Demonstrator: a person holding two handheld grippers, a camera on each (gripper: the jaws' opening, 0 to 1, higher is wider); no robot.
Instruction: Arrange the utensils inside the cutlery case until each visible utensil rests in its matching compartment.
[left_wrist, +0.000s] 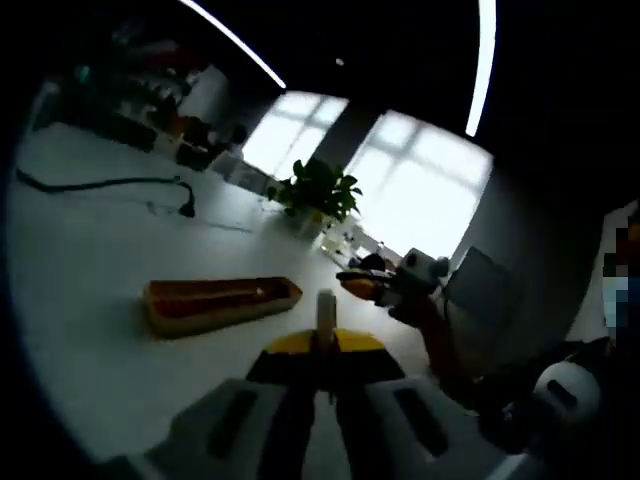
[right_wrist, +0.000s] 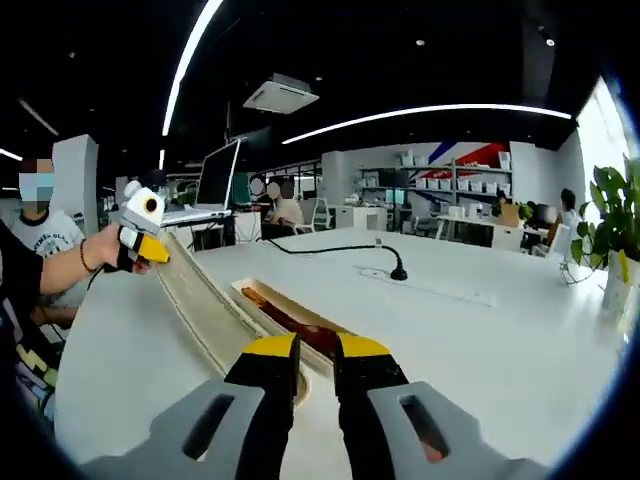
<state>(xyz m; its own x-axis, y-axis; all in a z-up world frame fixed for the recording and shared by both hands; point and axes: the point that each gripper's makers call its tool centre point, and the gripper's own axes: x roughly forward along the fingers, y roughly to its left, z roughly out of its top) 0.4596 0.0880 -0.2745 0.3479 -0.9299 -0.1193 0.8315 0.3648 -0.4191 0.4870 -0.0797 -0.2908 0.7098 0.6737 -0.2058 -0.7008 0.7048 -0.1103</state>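
Observation:
The open cutlery case (left_wrist: 220, 303) is a long wooden tray lying on the white table; its reddish inside (right_wrist: 295, 322) holds dark utensils that I cannot tell apart. My left gripper (left_wrist: 325, 350) is shut on one end of a long pale wooden strip (left_wrist: 325, 308), probably the case's lid. In the right gripper view a hand holds the left gripper (right_wrist: 140, 238) up at the left, and the wooden strip (right_wrist: 205, 305) slopes down from it to beside my right gripper (right_wrist: 317, 362). The right jaws stand close together just before the case's near end, with nothing seen between them.
A black cable with a plug (right_wrist: 398, 272) lies across the white table (right_wrist: 480, 340) beyond the case. A potted plant (left_wrist: 318, 195) stands near the table's far edge by the windows. A person (right_wrist: 35, 235) sits at the left, and others sit at desks behind.

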